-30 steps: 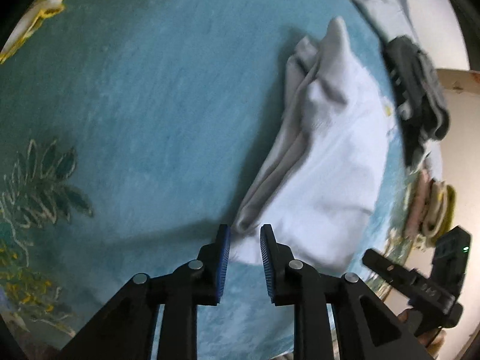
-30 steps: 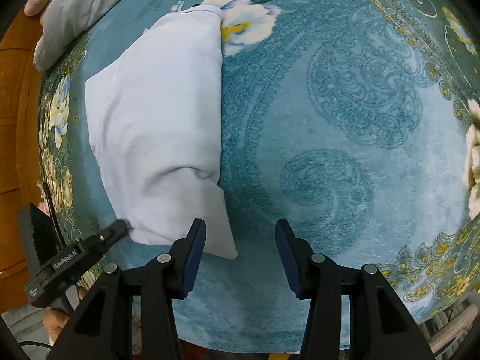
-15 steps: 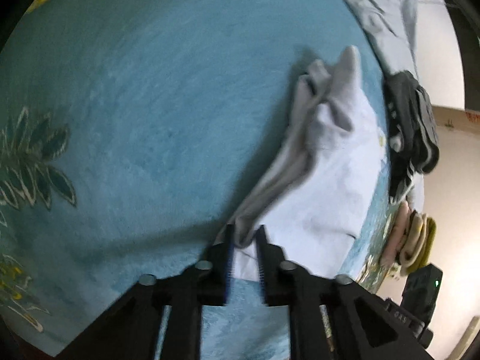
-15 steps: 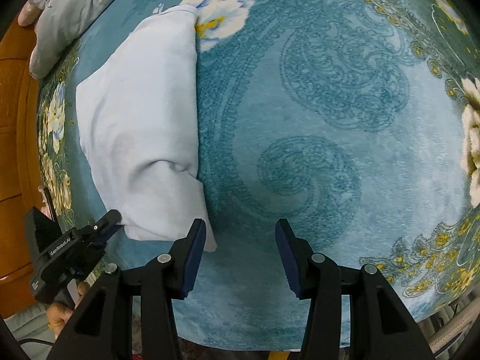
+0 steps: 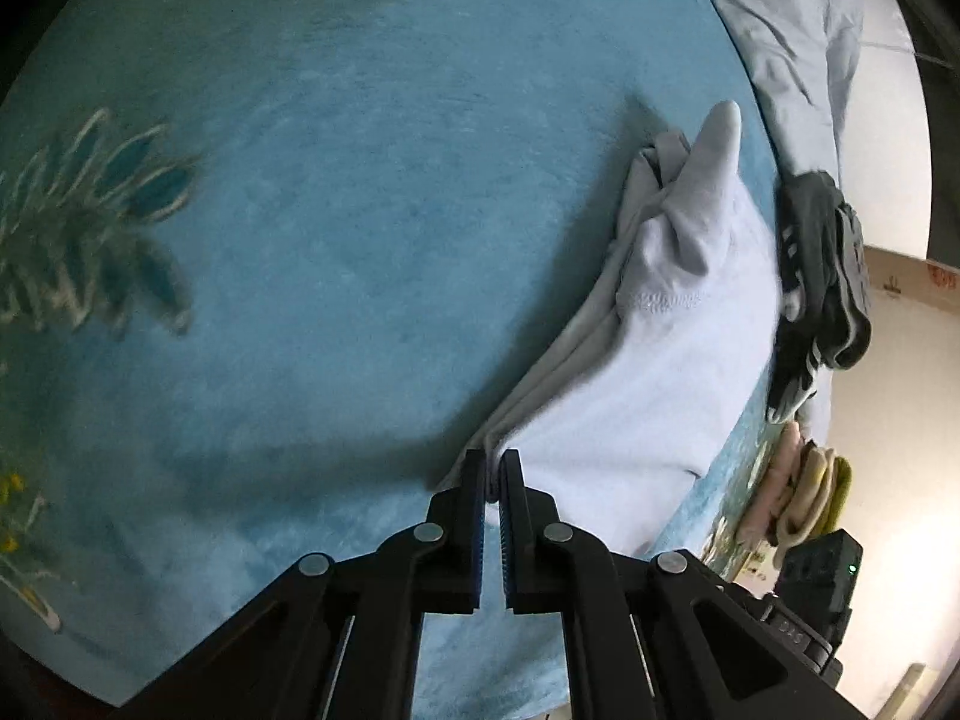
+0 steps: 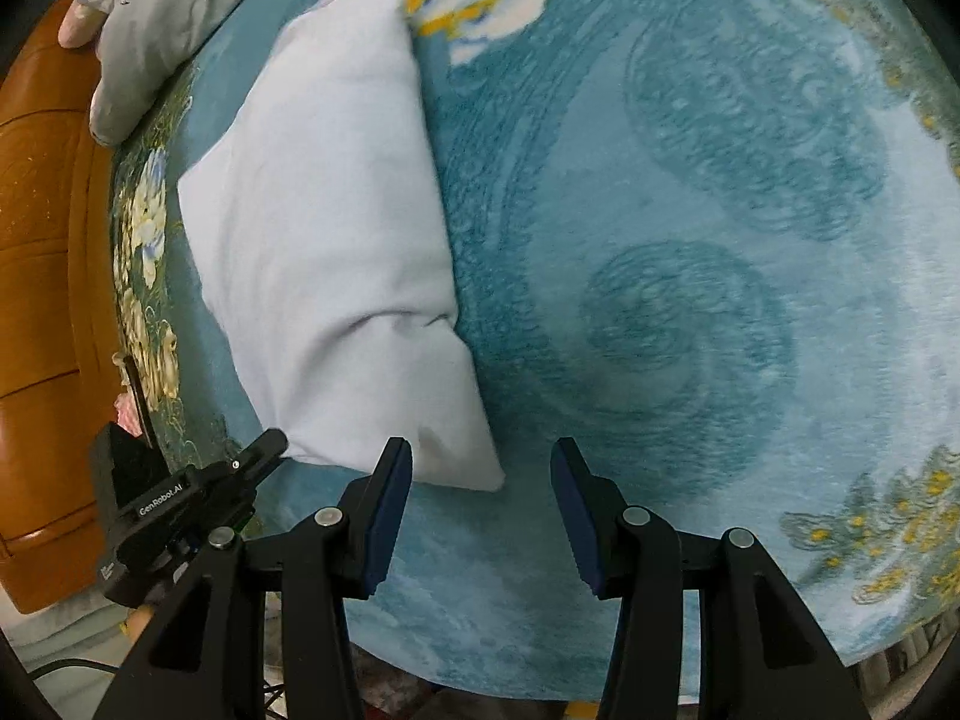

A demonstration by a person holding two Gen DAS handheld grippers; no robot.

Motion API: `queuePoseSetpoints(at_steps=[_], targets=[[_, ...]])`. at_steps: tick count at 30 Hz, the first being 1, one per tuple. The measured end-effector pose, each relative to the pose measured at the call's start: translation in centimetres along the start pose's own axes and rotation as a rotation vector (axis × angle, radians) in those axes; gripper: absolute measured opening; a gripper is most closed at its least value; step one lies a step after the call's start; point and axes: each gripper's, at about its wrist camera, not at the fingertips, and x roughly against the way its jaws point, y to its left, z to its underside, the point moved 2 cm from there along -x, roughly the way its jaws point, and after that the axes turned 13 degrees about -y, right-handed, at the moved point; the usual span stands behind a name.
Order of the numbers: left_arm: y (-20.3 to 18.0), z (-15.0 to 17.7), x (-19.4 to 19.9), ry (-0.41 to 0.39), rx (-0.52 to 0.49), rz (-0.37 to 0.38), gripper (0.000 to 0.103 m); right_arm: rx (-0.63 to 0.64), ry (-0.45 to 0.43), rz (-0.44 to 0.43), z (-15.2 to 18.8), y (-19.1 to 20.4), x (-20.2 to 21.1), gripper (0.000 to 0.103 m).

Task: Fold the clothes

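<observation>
A white folded garment (image 5: pixel 648 360) lies on the blue patterned blanket (image 5: pixel 330 240), with its layered edge running down toward me. My left gripper (image 5: pixel 493 468) is shut on the near corner of that white garment, the cloth pinched between its blue pads. In the right wrist view the same white garment (image 6: pixel 324 228) lies flat at left. My right gripper (image 6: pixel 480 468) stands open just above the blanket (image 6: pixel 690 240), the garment's near corner reaching between its fingers without being held. The left gripper's body (image 6: pixel 180 510) shows at lower left.
A dark grey garment (image 5: pixel 822 282) lies beyond the white one, with a pale grey sheet (image 5: pixel 792 30) behind it. Pastel folded cloths (image 5: pixel 798 492) are stacked at the blanket's edge. A wooden bed frame (image 6: pixel 42 276) borders the left.
My left gripper moved forward onto the white garment's near corner and shut on it. The right gripper stayed open and drifted slightly, the garment's corner now reaching between its fingers.
</observation>
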Motion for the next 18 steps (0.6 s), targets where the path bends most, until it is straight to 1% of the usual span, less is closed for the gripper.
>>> queuePoseSetpoints(at_steps=[1, 5, 8, 10, 11, 12, 13, 14, 16, 18], targets=[[0.4, 0.0, -0.2, 0.001, 0.002, -0.015, 0.005, -0.013, 0.007, -0.001, 0.0, -0.2, -0.5, 0.049], [0.7, -0.2, 1.4, 0.009, 0.017, 0.012, 0.007, -0.064, 0.027, -0.007, 0.2, -0.9, -2.3, 0.049], [0.9, -0.4, 2.6, 0.016, 0.028, 0.033, 0.010, -0.098, 0.013, -0.024, 0.5, -1.3, -2.6, 0.049], [1.0, -0.6, 3.4, 0.020, 0.035, 0.046, 0.012, -0.109, 0.022, -0.059, 1.0, -1.0, -2.9, 0.038], [0.7, -1.0, 4.0, 0.006, 0.033, 0.044, 0.014, -0.110, 0.028, -0.067, 1.2, -0.8, -3.1, 0.024], [0.0, -1.4, 4.0, -0.005, 0.037, 0.043, 0.016, -0.094, 0.020, -0.057, 1.4, -0.5, -3.0, 0.012], [-0.7, -1.8, 4.1, -0.016, 0.042, 0.042, 0.021, -0.076, 0.011, -0.045, 1.6, -0.2, -3.0, 0.010], [-0.5, -2.5, 3.8, -0.022, 0.047, 0.043, 0.026, -0.063, 0.004, -0.043, 1.8, 0.0, -2.7, 0.009], [-0.6, -3.3, 2.9, -0.031, 0.055, 0.049, 0.031, -0.033, -0.008, -0.045, 1.8, 0.2, -2.0, 0.008], [-1.4, -4.1, 2.4, -0.042, 0.043, 0.068, 0.031, 0.006, -0.015, -0.056, 1.5, 0.1, -0.9, 0.007]])
